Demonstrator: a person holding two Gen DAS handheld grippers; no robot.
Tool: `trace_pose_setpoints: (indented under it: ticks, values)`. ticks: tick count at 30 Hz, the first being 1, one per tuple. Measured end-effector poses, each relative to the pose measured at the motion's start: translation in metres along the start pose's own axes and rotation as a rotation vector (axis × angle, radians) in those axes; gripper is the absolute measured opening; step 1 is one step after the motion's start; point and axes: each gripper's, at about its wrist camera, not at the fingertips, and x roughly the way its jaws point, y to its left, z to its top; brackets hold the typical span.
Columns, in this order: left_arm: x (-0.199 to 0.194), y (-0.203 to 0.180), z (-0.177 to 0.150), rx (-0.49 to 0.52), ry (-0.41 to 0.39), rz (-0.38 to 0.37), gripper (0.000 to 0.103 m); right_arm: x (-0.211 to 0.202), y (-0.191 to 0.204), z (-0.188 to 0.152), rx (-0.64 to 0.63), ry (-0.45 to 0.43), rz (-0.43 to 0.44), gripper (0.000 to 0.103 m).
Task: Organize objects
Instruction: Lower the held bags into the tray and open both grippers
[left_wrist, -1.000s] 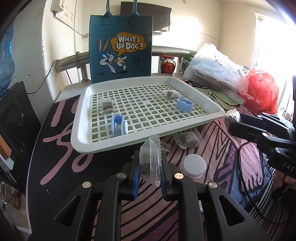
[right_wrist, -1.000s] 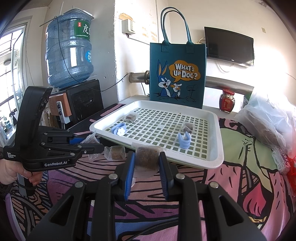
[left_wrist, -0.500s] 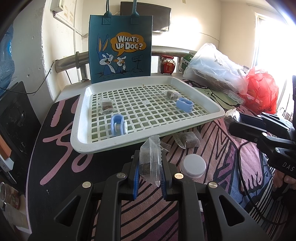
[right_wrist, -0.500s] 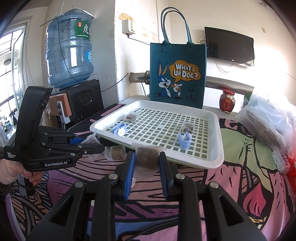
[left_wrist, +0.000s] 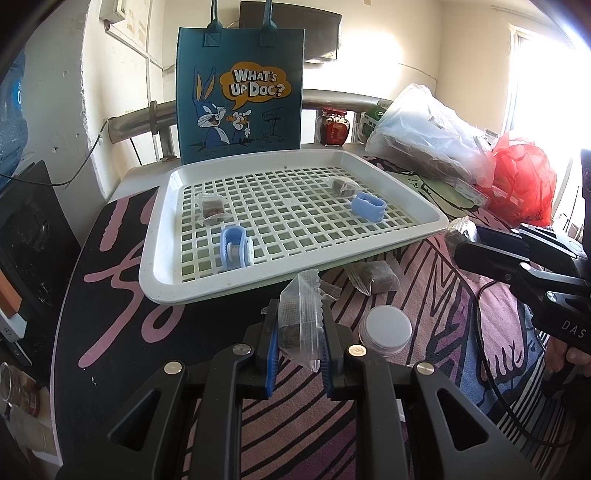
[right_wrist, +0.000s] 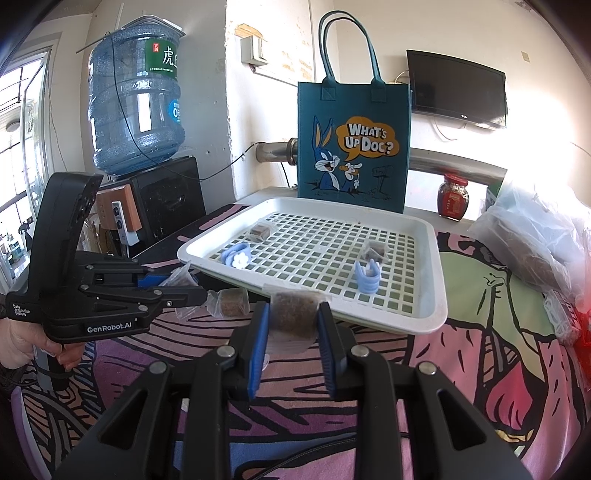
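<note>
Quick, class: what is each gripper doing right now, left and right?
Left gripper: closed, its fingers holding a clear packet with a brown block.
Right gripper: closed, holding a brown block packet.

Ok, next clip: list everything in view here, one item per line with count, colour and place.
tray: 1, white, tabletop centre
wrapped brown blocks: 5; two in tray, one on cloth, one per gripper
blue clips: 2, in tray
tote bag: 1, teal, behind tray
round lid: 1, white, on cloth
jar: 1, red, behind the tray
water bottle: 1, blue, left
plastic bags: clear and red, right
TV: 1, black, wall
left gripper: shut on packet
right gripper: shut on packet
</note>
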Motion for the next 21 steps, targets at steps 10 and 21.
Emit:
trace_pose_setpoints:
  ticks: [10,21]
  values:
    - [-0.023,0.024,0.020,-0.072,-0.007,-0.022,0.017,-0.008,-0.039,0.024,0.107,0.034,-0.002,0.025]
    - [0.051,0.077,0.087,-0.210,0.137,0.023,0.017,0.060,-0.086,0.047,0.199,0.235,0.000,0.025]
